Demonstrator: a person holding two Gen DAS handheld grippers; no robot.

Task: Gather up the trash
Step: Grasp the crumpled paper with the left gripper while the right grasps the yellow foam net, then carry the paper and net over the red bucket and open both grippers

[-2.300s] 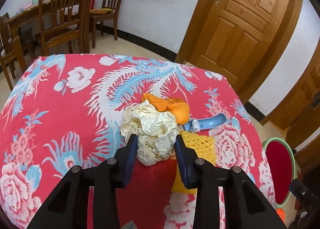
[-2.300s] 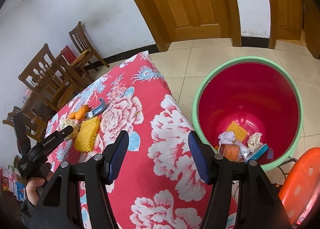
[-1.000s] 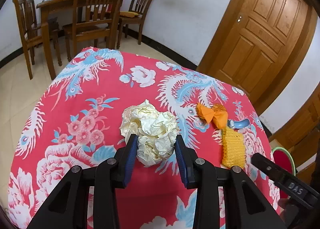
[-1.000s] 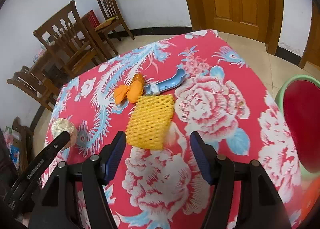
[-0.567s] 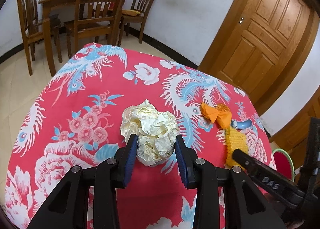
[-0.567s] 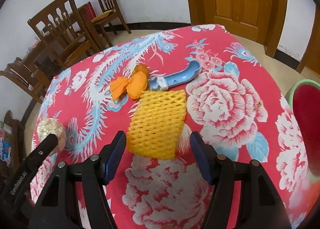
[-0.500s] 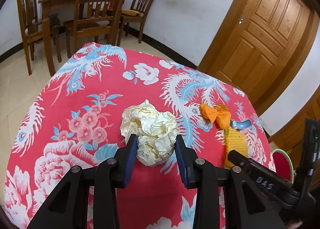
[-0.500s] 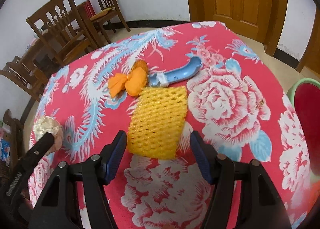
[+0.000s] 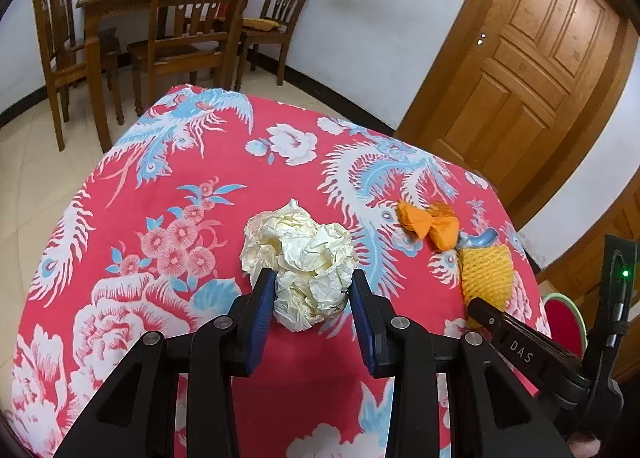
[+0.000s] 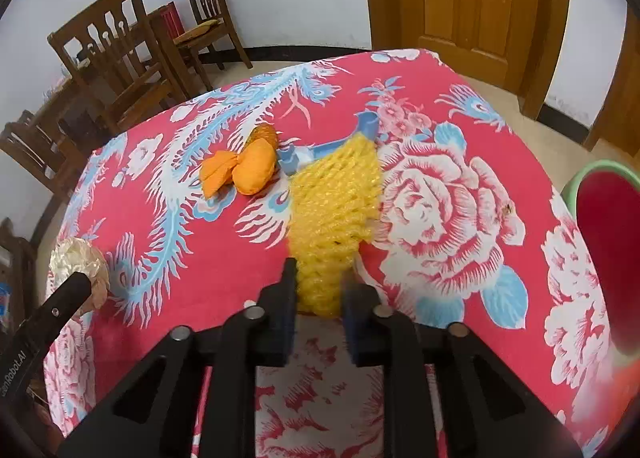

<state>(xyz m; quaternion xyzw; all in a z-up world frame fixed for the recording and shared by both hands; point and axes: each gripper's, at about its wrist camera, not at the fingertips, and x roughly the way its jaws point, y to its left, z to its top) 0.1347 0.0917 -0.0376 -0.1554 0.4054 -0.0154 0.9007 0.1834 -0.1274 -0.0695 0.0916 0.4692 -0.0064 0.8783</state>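
The left claw [image 9: 312, 298] is still clamping the crumpled paper ball [image 9: 300, 258] above the table [image 9: 160, 238]. The right claw [image 10: 320, 290], lettered "DAS", having stood wide, is closing on the yellow foam net [image 10: 336, 201], right of the orange wrapper [image 10: 244, 169].

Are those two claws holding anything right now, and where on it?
The left gripper clamps the crumpled paper ball at its lower sides. The right gripper is closing on the near end of the yellow foam net.
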